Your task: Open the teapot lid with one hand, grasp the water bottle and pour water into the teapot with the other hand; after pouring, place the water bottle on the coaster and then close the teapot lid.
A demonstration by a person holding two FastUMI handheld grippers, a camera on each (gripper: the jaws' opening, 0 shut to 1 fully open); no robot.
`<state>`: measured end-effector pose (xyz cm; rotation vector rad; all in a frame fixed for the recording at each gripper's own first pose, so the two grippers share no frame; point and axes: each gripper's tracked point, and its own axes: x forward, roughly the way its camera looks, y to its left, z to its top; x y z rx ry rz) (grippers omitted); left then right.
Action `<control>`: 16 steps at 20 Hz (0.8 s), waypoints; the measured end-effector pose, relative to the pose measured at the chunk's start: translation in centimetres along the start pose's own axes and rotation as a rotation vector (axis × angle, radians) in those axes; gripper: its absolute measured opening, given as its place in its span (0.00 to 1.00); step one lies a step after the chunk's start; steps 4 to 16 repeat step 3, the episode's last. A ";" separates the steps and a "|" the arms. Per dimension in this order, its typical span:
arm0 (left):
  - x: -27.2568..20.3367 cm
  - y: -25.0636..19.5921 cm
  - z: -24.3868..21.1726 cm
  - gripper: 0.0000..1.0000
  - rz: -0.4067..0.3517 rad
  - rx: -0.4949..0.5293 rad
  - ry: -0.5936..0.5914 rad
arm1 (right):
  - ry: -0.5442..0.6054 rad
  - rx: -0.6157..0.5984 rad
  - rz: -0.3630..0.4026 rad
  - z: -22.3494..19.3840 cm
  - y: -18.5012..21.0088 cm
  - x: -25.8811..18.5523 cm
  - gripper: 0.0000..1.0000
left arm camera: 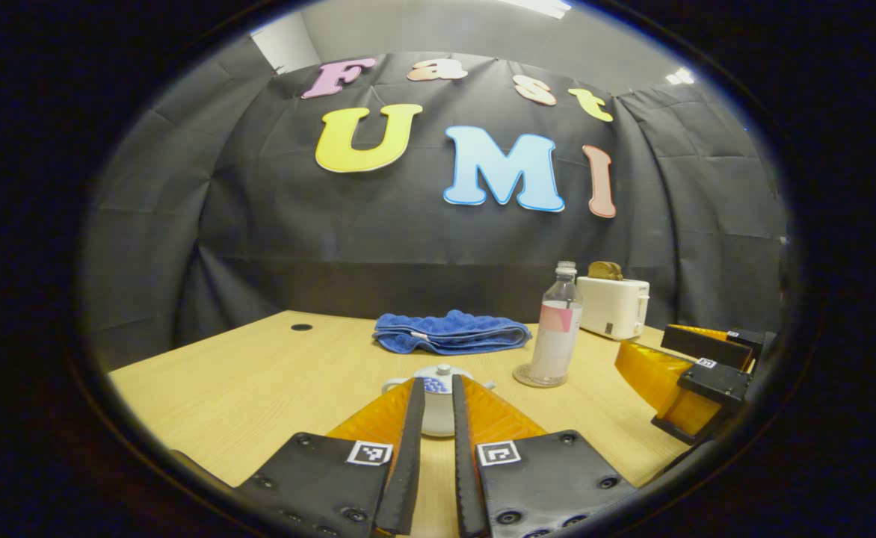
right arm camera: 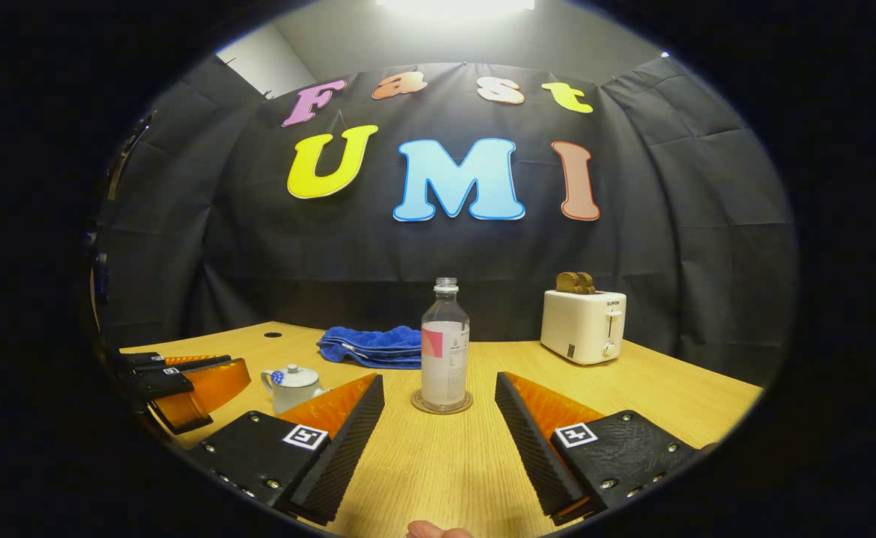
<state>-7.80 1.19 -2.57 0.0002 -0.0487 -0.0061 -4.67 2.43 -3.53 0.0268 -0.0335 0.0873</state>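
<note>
A small white teapot (left arm camera: 438, 418) with its lid (left arm camera: 444, 371) on stands on the wooden table (left arm camera: 258, 381), just beyond my left gripper (left arm camera: 436, 382). That gripper's fingers are nearly together with nothing between them. A clear water bottle (right arm camera: 445, 351) without a cap stands upright on a round coaster (right arm camera: 417, 403), straight ahead of my right gripper (right arm camera: 438, 381), which is open and holds nothing. In the right gripper view the teapot (right arm camera: 292, 385) sits left of the bottle, with the left gripper (right arm camera: 184, 385) beside it. The bottle (left arm camera: 555, 336) and right gripper (left arm camera: 696, 373) lie to the teapot's right.
A folded blue towel (left arm camera: 449, 332) lies behind the teapot. At the back right a white toaster (right arm camera: 584, 325) holds slices of bread. A fingertip (right arm camera: 438, 530) shows at the bottom edge of the right gripper view. A small dark hole (left arm camera: 301, 326) marks the far left of the table.
</note>
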 end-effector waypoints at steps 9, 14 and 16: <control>-0.6 -0.2 -0.2 0.24 0.009 0.008 -0.004 | 0.004 0.000 0.002 -0.4 0.4 -0.4 0.95; -0.6 -0.2 -0.2 0.24 0.009 0.008 -0.004 | 0.004 0.000 0.002 -0.4 0.4 -0.4 0.95; -0.6 -0.2 -0.2 0.24 0.009 0.008 -0.004 | 0.004 0.000 0.002 -0.4 0.4 -0.4 0.95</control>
